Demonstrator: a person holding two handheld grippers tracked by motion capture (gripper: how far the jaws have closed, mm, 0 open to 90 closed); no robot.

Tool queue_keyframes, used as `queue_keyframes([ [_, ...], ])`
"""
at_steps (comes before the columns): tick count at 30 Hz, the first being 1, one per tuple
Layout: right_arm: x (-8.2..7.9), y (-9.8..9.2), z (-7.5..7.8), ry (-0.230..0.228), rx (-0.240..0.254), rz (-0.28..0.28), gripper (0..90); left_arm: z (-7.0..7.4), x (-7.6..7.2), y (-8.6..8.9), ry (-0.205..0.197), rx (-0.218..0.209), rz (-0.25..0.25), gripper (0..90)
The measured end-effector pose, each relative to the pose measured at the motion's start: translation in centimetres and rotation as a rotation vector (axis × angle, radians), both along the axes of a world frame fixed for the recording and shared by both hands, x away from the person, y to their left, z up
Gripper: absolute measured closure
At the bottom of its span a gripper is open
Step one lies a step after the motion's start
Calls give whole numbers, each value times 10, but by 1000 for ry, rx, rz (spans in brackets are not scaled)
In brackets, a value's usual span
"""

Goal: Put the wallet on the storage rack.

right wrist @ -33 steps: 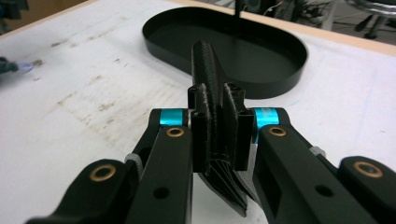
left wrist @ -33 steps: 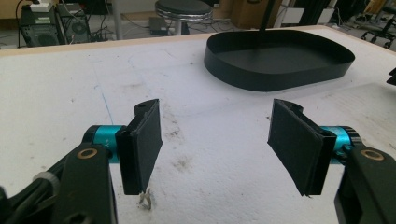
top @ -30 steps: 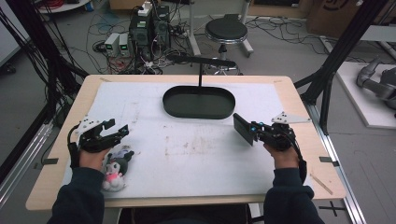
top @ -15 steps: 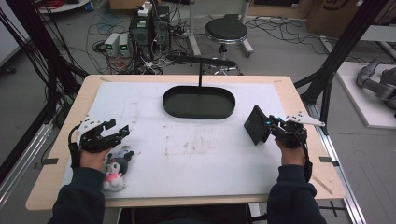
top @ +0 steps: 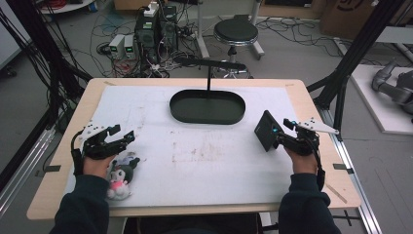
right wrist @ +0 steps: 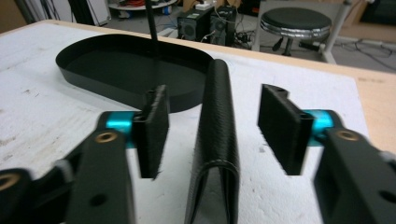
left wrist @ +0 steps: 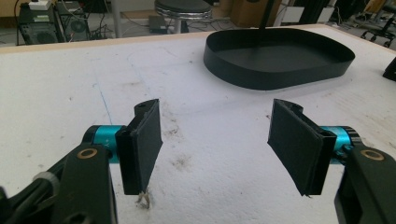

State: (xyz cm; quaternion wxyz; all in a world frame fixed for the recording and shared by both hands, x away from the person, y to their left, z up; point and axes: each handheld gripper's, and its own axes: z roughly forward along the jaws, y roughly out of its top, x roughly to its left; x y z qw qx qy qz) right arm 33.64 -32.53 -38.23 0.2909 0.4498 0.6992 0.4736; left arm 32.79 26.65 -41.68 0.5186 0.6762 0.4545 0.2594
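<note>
Currently R gripper [right wrist: 212,126] jaws have just been opening, wallet [right wrist: 215,140] loose between; L gripper [left wrist: 215,144] half open, empty. Back off straight, don't tip it.

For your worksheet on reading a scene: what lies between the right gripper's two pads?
A black wallet stands on its edge between the right gripper's pads, a gap on each side, as the right gripper view shows. The jaws have just been opening.

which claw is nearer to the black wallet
Right. The right claw has the black wallet standing between its just-opened jaws, pads clear of it. The left claw is far across the table, by the plush toy.
</note>
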Motion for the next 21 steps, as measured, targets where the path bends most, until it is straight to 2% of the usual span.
queue_keyframes([
  [2, 1, 3, -2, 4, -13, -12, 285, 0, 0, 0, 0, 1, -1, 345],
  [5, 5, 6, -6, 18, -37, -32, 199, 0, 0, 0, -2, 2, -2, 345],
  [9, 11, 6, -15, 59, -55, -33, 198, 0, 0, 0, -4, 5, -4, 341],
  [16, 14, 12, -23, 92, -93, -16, 207, 2, -1, -1, -30, 4, 4, 284],
  [18, 15, 12, -25, 109, -95, -6, 285, 2, -1, -1, -33, 0, 6, 267],
  [21, 15, 11, -28, 122, -94, 0, 323, 2, -1, -1, -34, 2, 7, 266],
])
